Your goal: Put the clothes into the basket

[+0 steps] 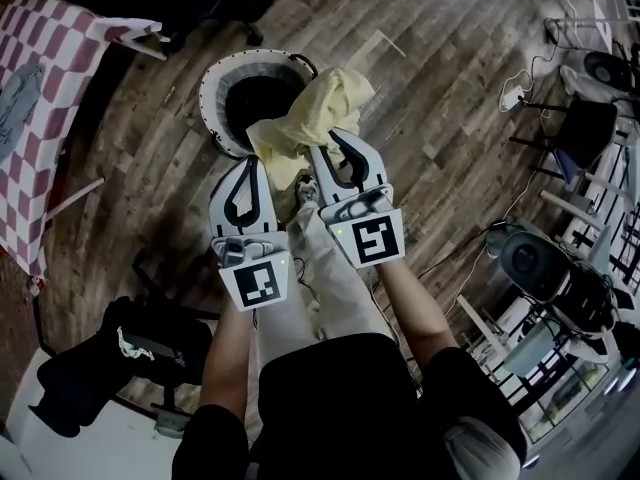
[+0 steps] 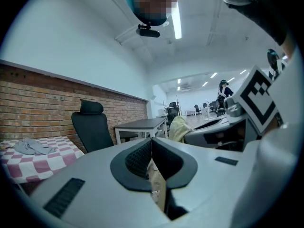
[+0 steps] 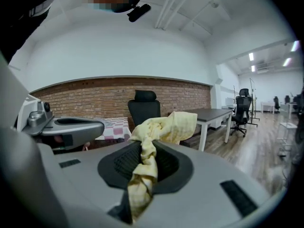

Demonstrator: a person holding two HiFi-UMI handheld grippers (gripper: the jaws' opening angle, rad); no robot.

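So, head view: the laundry basket [image 1: 213, 88] stands on the wood floor, dark inside, and I can't tell if anything is in it. The yellow cloth [image 1: 322, 103] hangs bunched over the basket's near-right rim, partly above the opening and not yet inside. The right gripper [image 1: 325, 148] is clamped on the cloth's near end, just on the person's side of the basket. The left gripper [image 1: 251, 163] is beside it, also just short of the basket, not touching the cloth as far as I can see. A grey garment [image 1: 18, 98] lies on a checkered table [image 1: 45, 28] well left of the basket.

Left gripper view: the jaws are together at the tips with nothing between them, only floor showing behind the gap. The basket is out of frame.

Right gripper view: the jaws are pinched on a twisted rope of the cloth, and the rest flops forward past the tips. The basket is out of frame.

Handling, as a judgement: it looks light, soft and limp, not fragile and not slippery. It will drape and can snag on the basket rim, so a pinch on a gathered fold, as now, looks enough. The loose end should be over the basket opening before letting go.
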